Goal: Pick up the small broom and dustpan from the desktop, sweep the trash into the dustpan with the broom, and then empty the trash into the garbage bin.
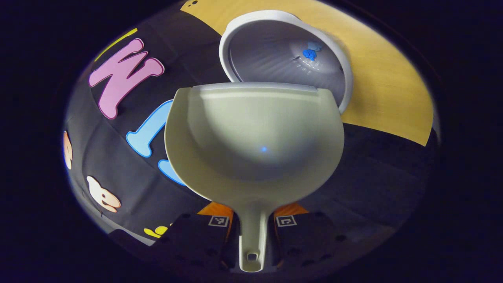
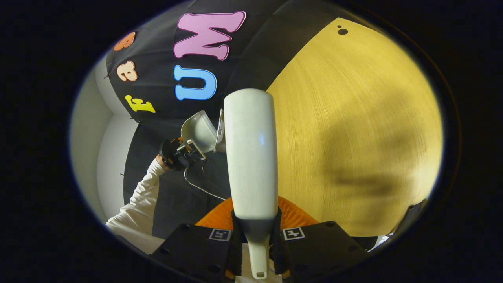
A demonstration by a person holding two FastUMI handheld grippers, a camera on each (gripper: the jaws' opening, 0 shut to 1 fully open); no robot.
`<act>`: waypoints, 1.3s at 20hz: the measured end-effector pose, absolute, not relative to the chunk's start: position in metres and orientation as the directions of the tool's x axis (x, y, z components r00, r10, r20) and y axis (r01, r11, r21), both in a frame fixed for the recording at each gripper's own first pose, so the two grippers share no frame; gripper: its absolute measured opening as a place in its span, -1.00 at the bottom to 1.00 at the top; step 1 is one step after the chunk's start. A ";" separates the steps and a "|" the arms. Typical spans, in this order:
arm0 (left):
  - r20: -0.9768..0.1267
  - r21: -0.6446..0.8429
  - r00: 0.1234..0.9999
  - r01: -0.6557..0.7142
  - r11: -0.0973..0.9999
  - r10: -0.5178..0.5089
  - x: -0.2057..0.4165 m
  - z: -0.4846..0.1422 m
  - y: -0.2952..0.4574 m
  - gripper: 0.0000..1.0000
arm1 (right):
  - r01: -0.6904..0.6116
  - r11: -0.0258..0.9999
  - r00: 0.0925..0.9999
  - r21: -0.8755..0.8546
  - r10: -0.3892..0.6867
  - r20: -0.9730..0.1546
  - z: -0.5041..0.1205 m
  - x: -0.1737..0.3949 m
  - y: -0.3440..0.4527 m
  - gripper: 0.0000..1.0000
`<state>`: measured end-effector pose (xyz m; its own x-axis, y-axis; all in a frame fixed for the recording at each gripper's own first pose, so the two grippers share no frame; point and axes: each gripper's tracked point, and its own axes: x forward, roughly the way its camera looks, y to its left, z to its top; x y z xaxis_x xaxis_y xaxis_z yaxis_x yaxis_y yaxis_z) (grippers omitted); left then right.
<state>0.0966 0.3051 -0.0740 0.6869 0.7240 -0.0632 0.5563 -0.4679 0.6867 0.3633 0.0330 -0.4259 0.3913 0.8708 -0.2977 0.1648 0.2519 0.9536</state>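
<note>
In the left gripper view my left gripper (image 1: 251, 232) is shut on the handle of the pale dustpan (image 1: 255, 137), whose scoop is tipped with its lip over the rim of the white garbage bin (image 1: 285, 55). A blue scrap of trash (image 1: 309, 54) lies inside the bin. In the right gripper view my right gripper (image 2: 255, 239) is shut on the handle of the small broom (image 2: 251, 153), which points away over the yellow desktop (image 2: 353, 129). Farther off there, the left gripper (image 2: 177, 153) holds the dustpan (image 2: 198, 131) tilted, in a hand with a white sleeve.
The garbage bin stands at the edge of the wooden desktop (image 1: 385, 90), against the black cloth wall (image 1: 118, 129). A white-sleeved arm (image 2: 137, 204) reaches up at the left of the right gripper view. A thin cable (image 2: 200, 186) hangs below the far gripper.
</note>
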 end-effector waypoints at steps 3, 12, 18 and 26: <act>-0.070 0.812 0.675 0.465 -0.351 0.734 0.083 -0.065 0.297 -0.46 | 0.147 0.336 0.351 0.930 0.862 -0.366 -0.434 0.359 0.036 -0.35; -0.380 0.876 0.694 0.057 0.480 0.611 0.015 -0.079 0.224 -0.46 | 0.069 0.509 0.396 0.858 0.775 -0.492 -0.409 0.400 0.034 -0.35; -0.686 0.354 0.698 0.076 0.932 0.204 -0.018 -0.183 0.059 -0.54 | 0.082 0.726 0.470 0.683 0.576 -0.669 -0.421 0.435 0.023 -0.34; -0.880 -0.032 0.472 0.034 0.999 -0.044 -0.032 -0.337 -0.051 -0.45 | 0.210 0.854 0.283 0.476 0.412 -0.866 -0.490 0.409 0.026 -0.34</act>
